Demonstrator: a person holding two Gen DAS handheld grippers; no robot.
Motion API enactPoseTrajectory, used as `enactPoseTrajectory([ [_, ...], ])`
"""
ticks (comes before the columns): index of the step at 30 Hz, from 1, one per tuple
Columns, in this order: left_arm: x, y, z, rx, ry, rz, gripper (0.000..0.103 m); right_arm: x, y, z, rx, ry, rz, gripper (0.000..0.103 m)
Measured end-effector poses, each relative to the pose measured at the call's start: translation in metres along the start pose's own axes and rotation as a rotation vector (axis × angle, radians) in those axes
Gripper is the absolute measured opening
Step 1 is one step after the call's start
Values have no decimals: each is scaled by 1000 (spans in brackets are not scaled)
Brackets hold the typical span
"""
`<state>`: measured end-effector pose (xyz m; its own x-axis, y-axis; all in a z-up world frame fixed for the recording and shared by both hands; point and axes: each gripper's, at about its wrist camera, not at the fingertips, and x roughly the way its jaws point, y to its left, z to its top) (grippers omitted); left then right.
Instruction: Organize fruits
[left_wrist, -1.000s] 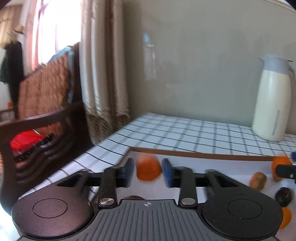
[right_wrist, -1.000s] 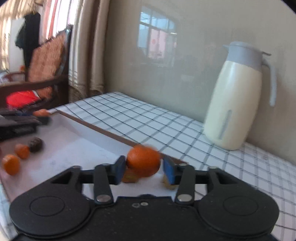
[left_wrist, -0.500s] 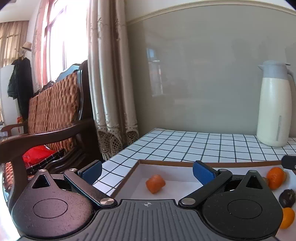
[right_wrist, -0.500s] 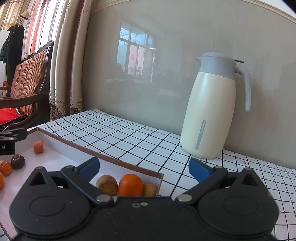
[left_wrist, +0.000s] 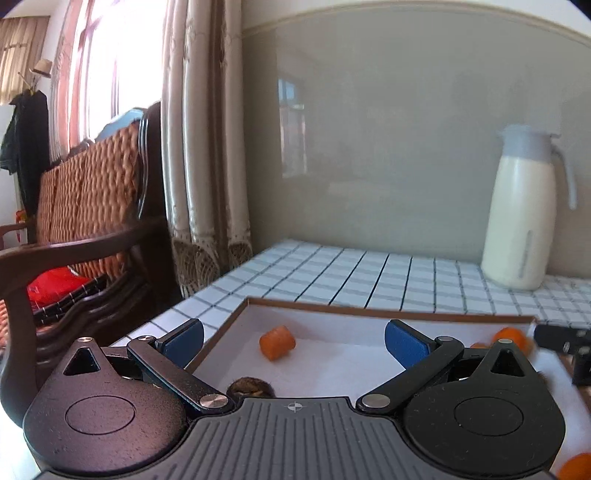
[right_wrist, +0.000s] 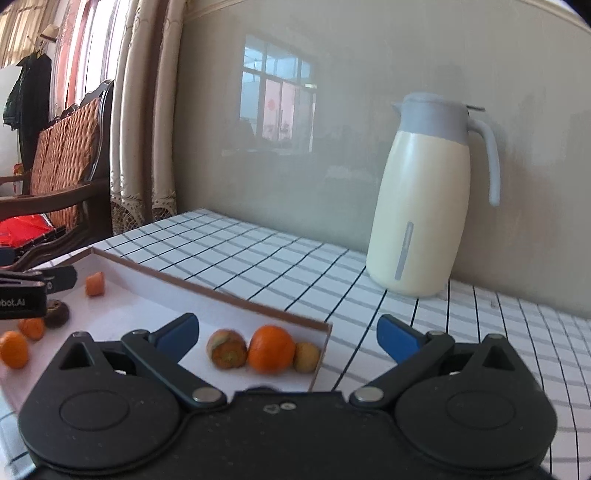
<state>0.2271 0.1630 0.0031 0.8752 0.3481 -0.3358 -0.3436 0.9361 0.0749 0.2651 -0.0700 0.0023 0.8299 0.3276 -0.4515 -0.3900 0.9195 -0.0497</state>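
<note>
Both grippers are held with jaws spread wide and nothing between them: the left gripper (left_wrist: 293, 341) over the shallow white brown-rimmed tray (right_wrist: 207, 290), the right gripper (right_wrist: 288, 338) above its far right corner. There a round orange fruit (right_wrist: 270, 353) is grouped with two brownish pieces, apparently sorted; an orange cylindrical chunk (left_wrist: 277, 342) lies alone far left.

2 wrist fisheyes, low over tray (left_wrist: 369, 314), facing wall; both share tray, jug (right_wrist: 421, 206).

Cream jug (right_wrist: 421, 210) upright on checked tablecloth (right_wrist: 258, 258); wicker chair (left_wrist: 88, 206) beside curtains (left_wrist: 199, 147) — hat (left_wrist: 41, 67) hanging beyond.
</note>
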Motion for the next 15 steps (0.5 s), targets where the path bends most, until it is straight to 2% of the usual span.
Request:
enactPoseTrajectory([
  [7,-62,-6,4,11,-53,-36,103,-63,11,-5,-66,-72,1,97],
  [11,-98,-7,1,-17,-50,-72,103,-97,15,-16,-80,-75,0,97],
  [15,-138,-13,-5,10,-39,-99,103,-132,18,-33,-86,-71,-8,97],
])
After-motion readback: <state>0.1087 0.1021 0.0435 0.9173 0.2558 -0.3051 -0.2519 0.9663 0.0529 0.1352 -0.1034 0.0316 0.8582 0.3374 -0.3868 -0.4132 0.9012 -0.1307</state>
